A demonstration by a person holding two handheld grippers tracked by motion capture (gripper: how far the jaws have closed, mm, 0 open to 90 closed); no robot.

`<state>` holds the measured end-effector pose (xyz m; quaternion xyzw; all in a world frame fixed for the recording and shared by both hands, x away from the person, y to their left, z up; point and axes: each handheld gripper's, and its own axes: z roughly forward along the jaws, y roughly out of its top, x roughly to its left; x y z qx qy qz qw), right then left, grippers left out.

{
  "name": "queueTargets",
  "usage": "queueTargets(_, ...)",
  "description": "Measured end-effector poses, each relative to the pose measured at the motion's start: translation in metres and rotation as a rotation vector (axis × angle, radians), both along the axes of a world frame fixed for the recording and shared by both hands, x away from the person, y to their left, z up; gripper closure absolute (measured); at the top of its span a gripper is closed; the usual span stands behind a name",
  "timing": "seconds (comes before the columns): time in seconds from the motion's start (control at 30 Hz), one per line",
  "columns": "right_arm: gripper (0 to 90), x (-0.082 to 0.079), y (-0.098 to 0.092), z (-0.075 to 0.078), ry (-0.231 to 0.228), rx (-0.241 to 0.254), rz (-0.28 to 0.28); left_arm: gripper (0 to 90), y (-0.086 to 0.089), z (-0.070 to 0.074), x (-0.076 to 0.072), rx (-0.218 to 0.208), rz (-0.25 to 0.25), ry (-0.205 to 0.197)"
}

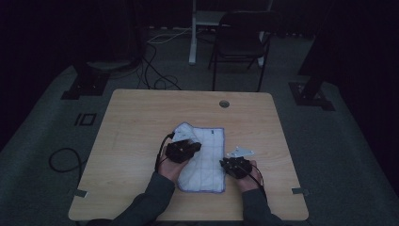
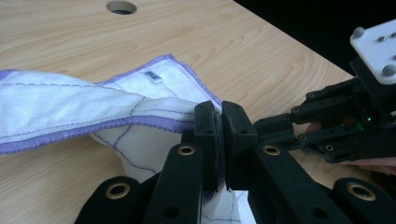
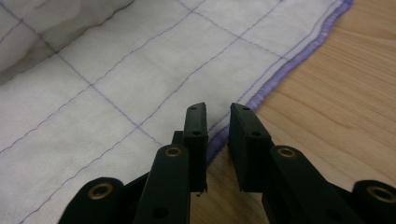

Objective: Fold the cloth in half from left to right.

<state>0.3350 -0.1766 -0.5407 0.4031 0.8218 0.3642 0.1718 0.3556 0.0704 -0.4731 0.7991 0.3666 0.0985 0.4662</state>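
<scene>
At the near middle of the wooden table [image 1: 141,117], the left gripper [image 2: 219,116] clamps a purple-hemmed edge of the white cloth [image 1: 207,155], lifting it as if to fold it rightward. The right gripper [image 3: 217,116], jaws slightly parted and empty, hovers over the cloth's right hem, seemingly poised to steady it.

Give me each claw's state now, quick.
Left claw: shut on the white quilted cloth with purple stitched edge.
Right claw: open, jaws straddling the cloth's edge, gripping nothing.
</scene>
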Motion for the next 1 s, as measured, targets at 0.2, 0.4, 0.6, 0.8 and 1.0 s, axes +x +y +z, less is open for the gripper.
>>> queueTargets(0.2,77.7,0.001,-0.006,0.002,-0.010,0.009,-0.021,86.2,-0.013,-0.006,0.004,0.014,-0.020,0.019)
queueTargets(0.4,77.4,0.001,-0.008,0.002,-0.014,0.010,-0.035,86.2,-0.021,-0.011,0.006,0.028,-0.038,0.034)
queueTargets(0.6,77.5,0.002,-0.010,0.002,-0.010,0.019,-0.050,86.1,-0.026,-0.015,0.009,0.048,-0.049,0.044)
queueTargets(0.8,77.6,0.002,-0.010,0.002,-0.010,0.018,-0.051,86.0,-0.030,-0.021,0.012,0.055,-0.047,0.058)
queueTargets(1.0,77.6,0.002,-0.011,0.002,-0.011,0.017,-0.056,86.1,-0.037,-0.029,0.013,0.067,-0.056,0.073)
